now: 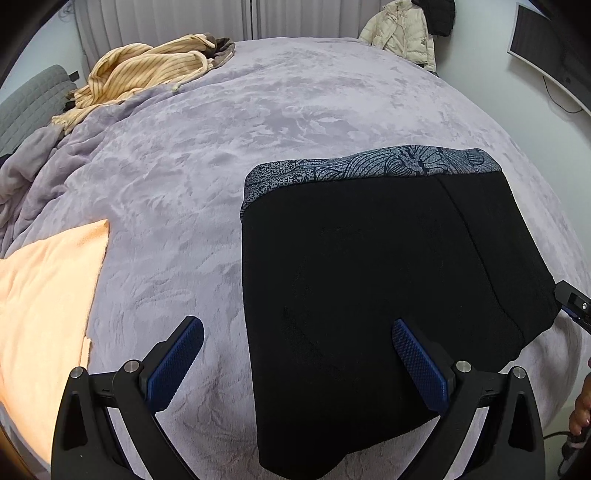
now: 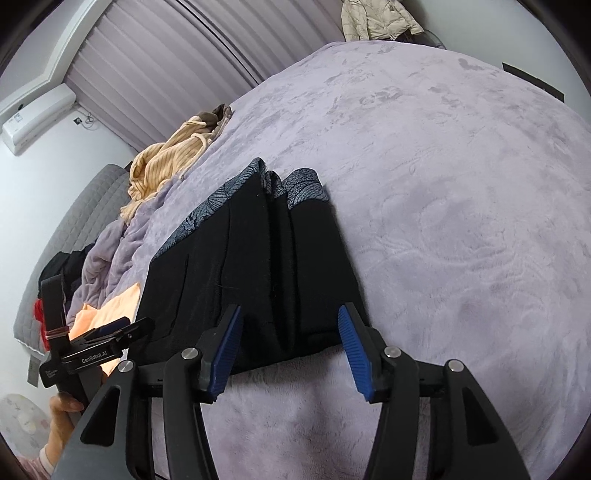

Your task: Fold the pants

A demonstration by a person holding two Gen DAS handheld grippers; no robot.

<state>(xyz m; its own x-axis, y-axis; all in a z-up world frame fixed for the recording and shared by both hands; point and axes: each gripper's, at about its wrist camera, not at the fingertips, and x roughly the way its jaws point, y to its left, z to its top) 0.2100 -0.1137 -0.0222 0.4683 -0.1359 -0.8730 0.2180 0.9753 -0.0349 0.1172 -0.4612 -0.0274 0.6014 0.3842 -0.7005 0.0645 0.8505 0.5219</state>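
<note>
Ahead of the spread right gripper [image 2: 290, 339] lie the folded pants [image 2: 255, 266]; the left gripper [image 1: 295, 350], also spread, straddles their edge.

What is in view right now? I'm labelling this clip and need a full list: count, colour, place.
pants: one, black with a grey patterned waistband, folded flat on the bed
blanket: one, lilac plush, covering the bed
striped garment: one, yellow-beige, crumpled at the far left corner of the bed
peach cloth: one, pale orange, at the near left edge of the bed
puffer jacket: one, cream, beyond the far end of the bed
curtain: one, pale, pleated, along the wall
air conditioner: one, white, high on the wall
left tool: one, black with blue pads, open over the near edge of the pants
right tool: one, black with blue pads, open at the pants' near end
</note>
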